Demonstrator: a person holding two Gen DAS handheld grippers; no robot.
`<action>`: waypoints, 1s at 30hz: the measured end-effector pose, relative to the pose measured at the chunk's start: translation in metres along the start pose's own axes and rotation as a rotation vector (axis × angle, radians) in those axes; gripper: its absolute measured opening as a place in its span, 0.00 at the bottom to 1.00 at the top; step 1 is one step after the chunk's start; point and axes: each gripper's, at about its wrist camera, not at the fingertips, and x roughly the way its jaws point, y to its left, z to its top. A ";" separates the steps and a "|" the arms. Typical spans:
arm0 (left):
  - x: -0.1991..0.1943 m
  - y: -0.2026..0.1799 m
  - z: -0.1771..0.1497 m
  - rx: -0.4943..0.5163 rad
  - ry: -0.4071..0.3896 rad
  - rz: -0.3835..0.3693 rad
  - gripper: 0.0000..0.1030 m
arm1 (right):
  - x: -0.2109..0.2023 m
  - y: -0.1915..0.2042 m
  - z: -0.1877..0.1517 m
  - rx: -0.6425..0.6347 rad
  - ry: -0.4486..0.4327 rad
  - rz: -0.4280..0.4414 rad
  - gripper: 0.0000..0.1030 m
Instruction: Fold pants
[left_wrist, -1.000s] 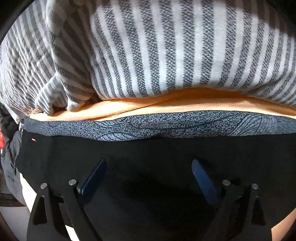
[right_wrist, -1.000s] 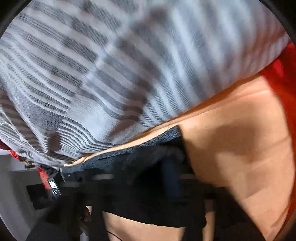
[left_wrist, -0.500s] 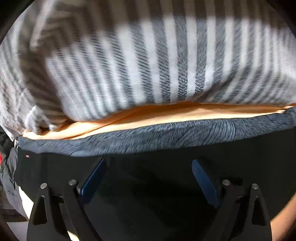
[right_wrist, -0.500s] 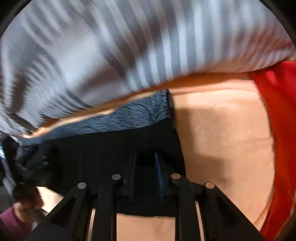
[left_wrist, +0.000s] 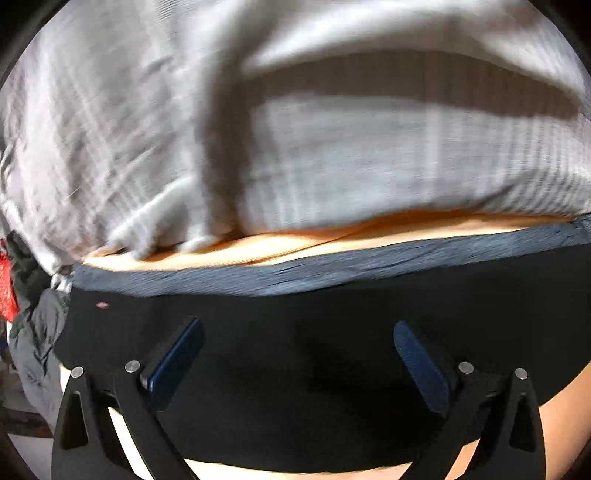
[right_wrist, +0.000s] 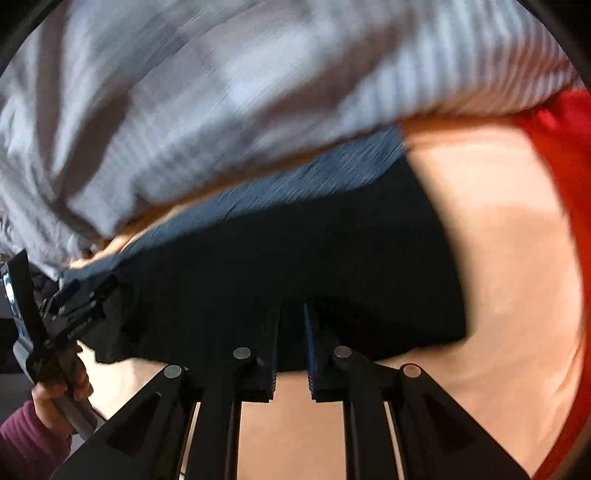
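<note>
Pants (left_wrist: 332, 325) lie flat, black with a grey-blue speckled waistband; left gripper (left_wrist: 295, 354) spread wide above them, right gripper (right_wrist: 291, 332) pinching their near edge

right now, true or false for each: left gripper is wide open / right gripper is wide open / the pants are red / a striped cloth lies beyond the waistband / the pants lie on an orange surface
1. The left gripper is wide open. True.
2. The right gripper is wide open. False: its jaws are nearly shut, at the near edge of the black pants.
3. The pants are red. False: they are black with a blue-grey waistband.
4. A striped cloth lies beyond the waistband. True.
5. The pants lie on an orange surface. True.
</note>
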 end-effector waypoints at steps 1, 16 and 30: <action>0.003 0.016 -0.002 -0.005 0.003 0.013 1.00 | 0.003 0.005 -0.009 -0.002 0.002 0.003 0.14; 0.132 0.174 -0.006 -0.096 0.104 0.120 1.00 | 0.055 0.146 -0.076 -0.051 0.048 0.120 0.33; 0.153 0.292 -0.078 -0.193 0.127 -0.031 1.00 | 0.186 0.283 -0.141 0.032 0.170 0.435 0.50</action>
